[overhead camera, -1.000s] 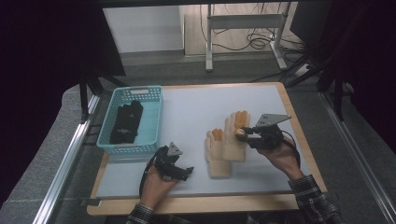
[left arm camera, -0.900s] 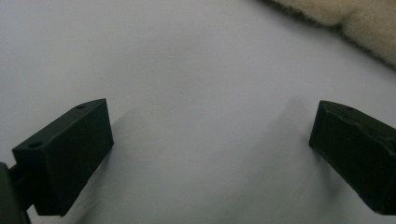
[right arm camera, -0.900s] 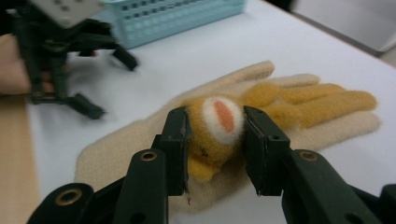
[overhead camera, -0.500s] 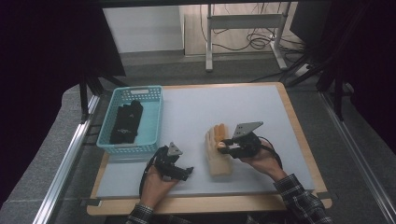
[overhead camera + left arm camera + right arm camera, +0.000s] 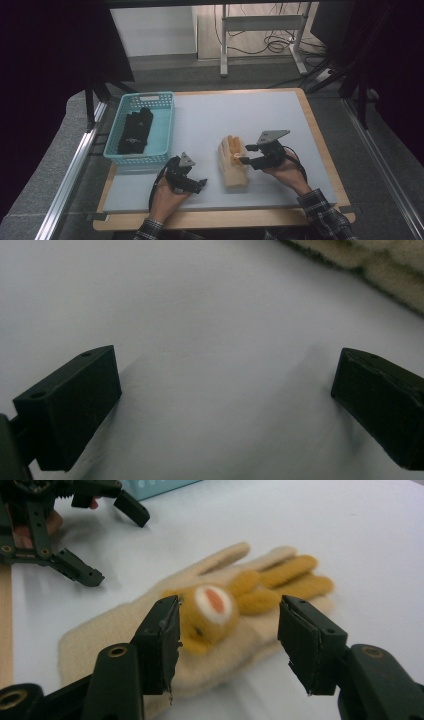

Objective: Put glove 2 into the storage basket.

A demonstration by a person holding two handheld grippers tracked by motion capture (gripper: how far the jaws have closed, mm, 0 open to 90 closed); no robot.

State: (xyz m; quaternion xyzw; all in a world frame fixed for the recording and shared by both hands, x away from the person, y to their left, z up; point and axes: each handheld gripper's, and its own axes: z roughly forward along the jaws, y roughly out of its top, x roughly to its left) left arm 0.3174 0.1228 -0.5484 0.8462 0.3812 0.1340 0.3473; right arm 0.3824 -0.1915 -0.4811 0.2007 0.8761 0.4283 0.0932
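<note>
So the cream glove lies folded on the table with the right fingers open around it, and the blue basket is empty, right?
Not quite: the blue basket holds black gloves, as the high view shows. The rest stands: the cream glove lies folded on the table, with the right gripper open around it.

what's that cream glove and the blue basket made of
Cream glove: looks like soft knit or fleece, matte and fuzzy at the edges, with a felt-like orange animal face. Blue basket: probably moulded plastic, judging by its even turquoise lattice walls.
</note>
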